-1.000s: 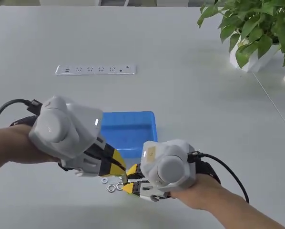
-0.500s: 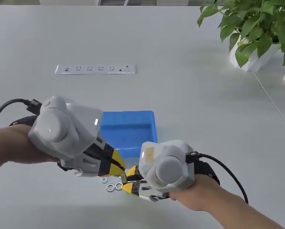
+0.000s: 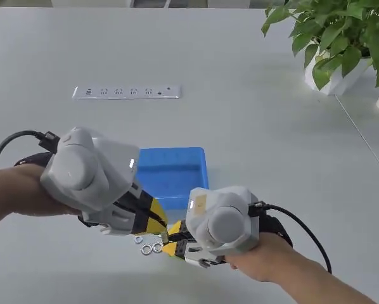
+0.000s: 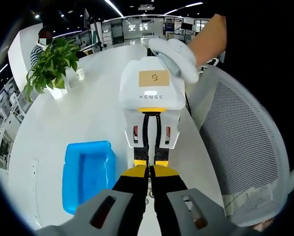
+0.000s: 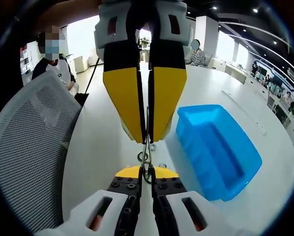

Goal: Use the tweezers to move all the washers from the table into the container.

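Observation:
Three small metal washers (image 3: 153, 247) lie on the white table just in front of the blue container (image 3: 170, 171). My left gripper (image 3: 162, 229) and right gripper (image 3: 170, 244) meet tip to tip right above them. In the right gripper view, thin metal tweezers (image 5: 147, 118) run between the left gripper's (image 5: 147, 137) yellow jaws down into the right gripper's (image 5: 143, 173) own jaws. Both pairs of jaws are pressed together on them. The washers (image 5: 143, 156) lie below, and the container (image 5: 220, 152) is beside them. The tweezer tips are hidden.
A white power strip (image 3: 127, 92) lies far back on the table. A potted plant (image 3: 335, 44) stands at the back right, near a table seam. A mesh office chair (image 4: 245, 147) is by the table's near edge.
Almost nothing: both grippers stay tip to tip over the washers, and the left one has edged very slightly to the right.

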Motion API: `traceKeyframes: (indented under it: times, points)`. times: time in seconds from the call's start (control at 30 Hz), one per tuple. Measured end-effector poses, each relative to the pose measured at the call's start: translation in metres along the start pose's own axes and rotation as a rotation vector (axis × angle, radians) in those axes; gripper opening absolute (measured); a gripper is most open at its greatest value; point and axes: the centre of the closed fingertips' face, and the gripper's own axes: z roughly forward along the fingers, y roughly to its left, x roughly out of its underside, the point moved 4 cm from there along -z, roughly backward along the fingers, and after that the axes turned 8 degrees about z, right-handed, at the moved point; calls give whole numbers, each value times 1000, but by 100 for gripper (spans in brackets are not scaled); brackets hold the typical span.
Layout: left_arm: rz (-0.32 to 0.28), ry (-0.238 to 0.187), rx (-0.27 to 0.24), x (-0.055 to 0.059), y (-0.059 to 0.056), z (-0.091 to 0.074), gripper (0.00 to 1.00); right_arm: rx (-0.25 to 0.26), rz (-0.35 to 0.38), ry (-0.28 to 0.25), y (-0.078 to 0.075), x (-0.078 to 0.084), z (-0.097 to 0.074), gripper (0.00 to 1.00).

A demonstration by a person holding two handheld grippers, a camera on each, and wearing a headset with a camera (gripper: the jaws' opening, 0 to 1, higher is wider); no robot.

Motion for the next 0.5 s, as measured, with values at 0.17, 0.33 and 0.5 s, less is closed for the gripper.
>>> traceKeyframes:
  times: [0.17,0.33,0.5]
  points:
    - [7,14,-6,2,-1,-1,6,-3,-7,2,0,0,0,7]
    - [-7,4,-23,3,1,-5,8,-3,-4,2,-1,0,0,7]
    - [-36,-22,-46,2,2,-11,13,0,-12,15,-1,2,-3,7]
